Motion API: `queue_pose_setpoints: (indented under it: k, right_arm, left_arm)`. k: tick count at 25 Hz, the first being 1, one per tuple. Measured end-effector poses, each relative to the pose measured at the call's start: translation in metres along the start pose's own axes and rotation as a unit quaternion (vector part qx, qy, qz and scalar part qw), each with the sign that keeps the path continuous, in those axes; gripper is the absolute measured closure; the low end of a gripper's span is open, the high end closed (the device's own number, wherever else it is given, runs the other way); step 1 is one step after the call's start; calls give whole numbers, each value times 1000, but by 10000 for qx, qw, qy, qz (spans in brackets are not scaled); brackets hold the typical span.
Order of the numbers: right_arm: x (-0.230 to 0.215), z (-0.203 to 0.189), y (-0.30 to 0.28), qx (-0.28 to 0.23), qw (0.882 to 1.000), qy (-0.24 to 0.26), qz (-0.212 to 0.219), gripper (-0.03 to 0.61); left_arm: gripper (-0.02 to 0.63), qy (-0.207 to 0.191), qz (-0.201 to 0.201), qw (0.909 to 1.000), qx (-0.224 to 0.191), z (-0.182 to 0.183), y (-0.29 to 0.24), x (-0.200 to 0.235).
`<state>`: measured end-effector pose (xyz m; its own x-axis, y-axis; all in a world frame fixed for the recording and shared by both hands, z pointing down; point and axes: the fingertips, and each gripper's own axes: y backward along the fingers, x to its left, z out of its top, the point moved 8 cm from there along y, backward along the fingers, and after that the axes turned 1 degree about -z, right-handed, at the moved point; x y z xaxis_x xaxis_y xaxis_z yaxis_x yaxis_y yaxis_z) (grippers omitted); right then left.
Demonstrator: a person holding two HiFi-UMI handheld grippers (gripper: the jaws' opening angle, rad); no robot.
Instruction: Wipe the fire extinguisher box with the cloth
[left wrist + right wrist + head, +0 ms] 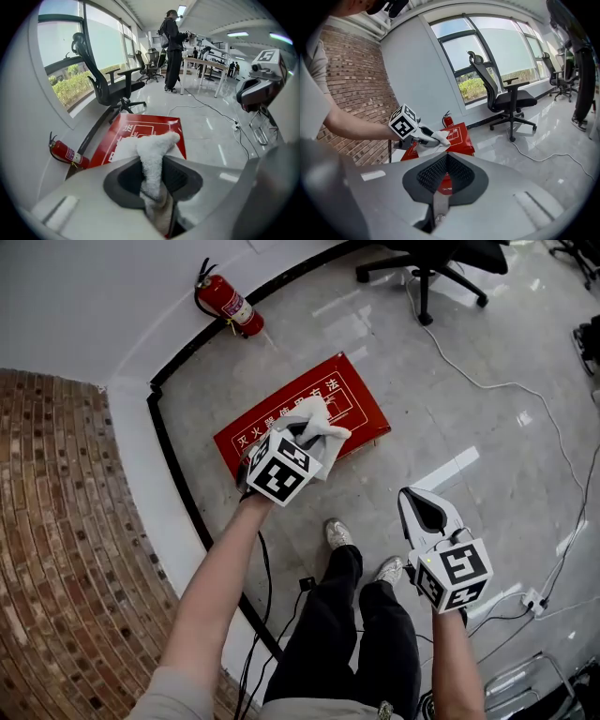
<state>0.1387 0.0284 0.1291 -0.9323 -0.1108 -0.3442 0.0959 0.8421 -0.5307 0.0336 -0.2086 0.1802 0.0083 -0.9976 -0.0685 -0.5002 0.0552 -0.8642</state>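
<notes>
The red fire extinguisher box (352, 395) lies flat on the floor by the wall, white print on its face. My left gripper (305, 440) hovers over the box's near half, shut on a white cloth (321, 426) that sticks out past the jaws. In the left gripper view the cloth (154, 150) stands pinched between the jaws above the box (140, 129). My right gripper (422, 495) hangs off to the right over bare floor, shut with nothing in it. The right gripper view shows the left gripper (433, 137), cloth (441, 136) and box (461, 136) ahead.
A red fire extinguisher (228, 304) lies against the wall behind the box. A black office chair (441, 259) stands at the back, a white cable (506, 385) runs across the floor to a power strip (534, 601). The brick wall (56, 521) is at the left; the person's feet (342, 535) are near the box.
</notes>
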Motion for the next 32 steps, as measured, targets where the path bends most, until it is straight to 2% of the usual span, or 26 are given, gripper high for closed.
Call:
queue_pose_setpoints:
  k: [7,12,16,20,29,32]
  right_arm:
    - [14,-18,23,158,9992,172,338,555]
    - [39,-25,5,236,9980,208,556,555]
    - [65,-25,-17,287,9976,231,590,555]
    - [92,-25,-39,355,9981,167,473,555]
    - [150,-22,-96,414,9991,-8,121,555]
    - [159,-19,-109,409,9992,-13,30,555]
  left_arm:
    - [517,290,-134,9995,75,-26,16,-54]
    - [517,340,-97,9992,177,-60,34,-61]
    - [517,308,170,9992,193,-88,48,-30]
    - [517,138,339,9992,156,-98,53,16]
    - [517,-39,475,9987,-175,-123,66,116]
    - [517,105,494,9982,-315,-135,71,133]
